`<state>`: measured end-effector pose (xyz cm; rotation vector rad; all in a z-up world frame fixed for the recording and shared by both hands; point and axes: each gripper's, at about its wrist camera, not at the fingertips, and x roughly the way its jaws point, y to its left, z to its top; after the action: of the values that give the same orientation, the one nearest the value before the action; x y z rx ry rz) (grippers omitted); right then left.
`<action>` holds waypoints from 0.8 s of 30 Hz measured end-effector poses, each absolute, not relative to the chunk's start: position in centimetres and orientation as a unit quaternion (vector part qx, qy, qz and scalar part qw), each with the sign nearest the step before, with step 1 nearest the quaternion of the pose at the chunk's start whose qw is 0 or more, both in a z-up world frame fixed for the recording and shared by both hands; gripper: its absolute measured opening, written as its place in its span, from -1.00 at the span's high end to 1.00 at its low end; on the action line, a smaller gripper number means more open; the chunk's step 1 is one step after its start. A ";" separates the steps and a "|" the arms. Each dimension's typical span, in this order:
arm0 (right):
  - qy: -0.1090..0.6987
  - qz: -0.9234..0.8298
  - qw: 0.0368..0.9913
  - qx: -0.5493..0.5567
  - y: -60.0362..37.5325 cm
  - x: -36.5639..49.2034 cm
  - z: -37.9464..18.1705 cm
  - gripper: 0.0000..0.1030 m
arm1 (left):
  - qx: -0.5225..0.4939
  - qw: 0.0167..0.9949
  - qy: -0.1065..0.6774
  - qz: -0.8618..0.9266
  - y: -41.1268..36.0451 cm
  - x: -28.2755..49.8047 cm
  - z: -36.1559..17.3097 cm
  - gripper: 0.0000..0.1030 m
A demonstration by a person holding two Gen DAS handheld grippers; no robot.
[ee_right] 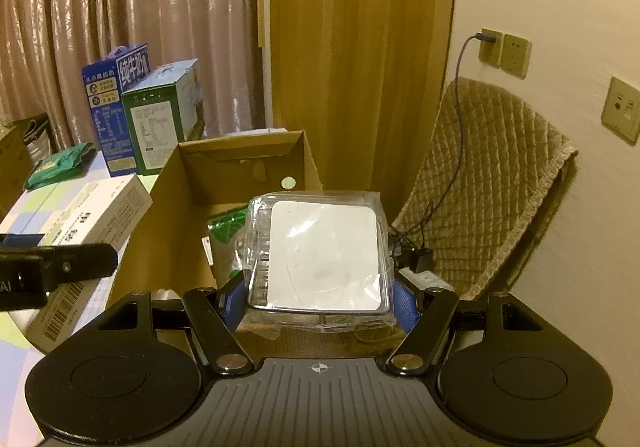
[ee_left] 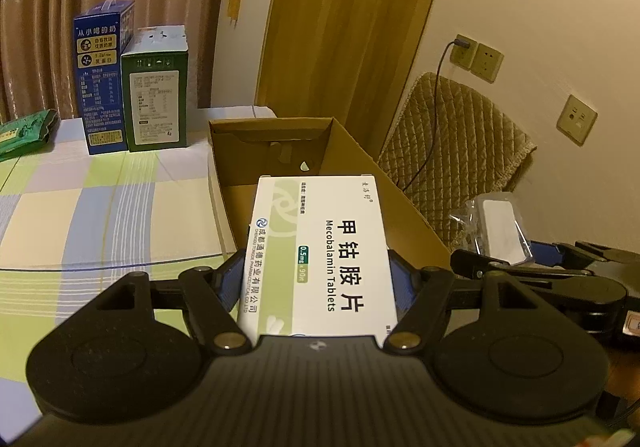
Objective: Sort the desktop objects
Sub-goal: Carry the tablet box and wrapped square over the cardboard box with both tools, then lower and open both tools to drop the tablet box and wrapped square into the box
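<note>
My left gripper [ee_left: 318,279] is shut on a white Mecobalamin tablet box [ee_left: 320,247] and holds it over the near rim of an open cardboard box [ee_left: 224,163]. My right gripper [ee_right: 318,299] is shut on a white device in a clear plastic bag [ee_right: 320,255], held over the same cardboard box [ee_right: 168,207]. A green packet [ee_right: 226,225] lies inside the box. The tablet box also shows in the right wrist view [ee_right: 80,223], and the bagged device in the left wrist view [ee_left: 500,231].
A blue milk carton [ee_left: 104,75] and a green carton [ee_left: 156,99] stand at the back of the checked tablecloth [ee_left: 100,207]. A green pouch [ee_left: 24,131] lies at far left. A quilted chair [ee_right: 492,187] and wall sockets [ee_right: 504,51] with a cable are to the right.
</note>
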<state>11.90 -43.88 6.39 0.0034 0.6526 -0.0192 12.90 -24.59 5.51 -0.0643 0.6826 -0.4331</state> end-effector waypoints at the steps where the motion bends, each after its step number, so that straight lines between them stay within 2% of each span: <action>1: 0.320 -0.008 0.947 0.001 -43.8 12.2 6.4 -0.32 | -0.032 0.919 0.333 -0.210 -24.6 13.2 5.4 -0.30; 24: 0.338 0.024 0.941 -0.028 -43.3 21.0 5.2 -0.32 | -0.071 0.912 0.356 -0.190 -26.3 22.0 3.7 -0.30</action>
<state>21.00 -43.30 5.22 -0.0567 0.6892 0.0480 21.99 -26.29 3.67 -0.1457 0.7336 -0.3908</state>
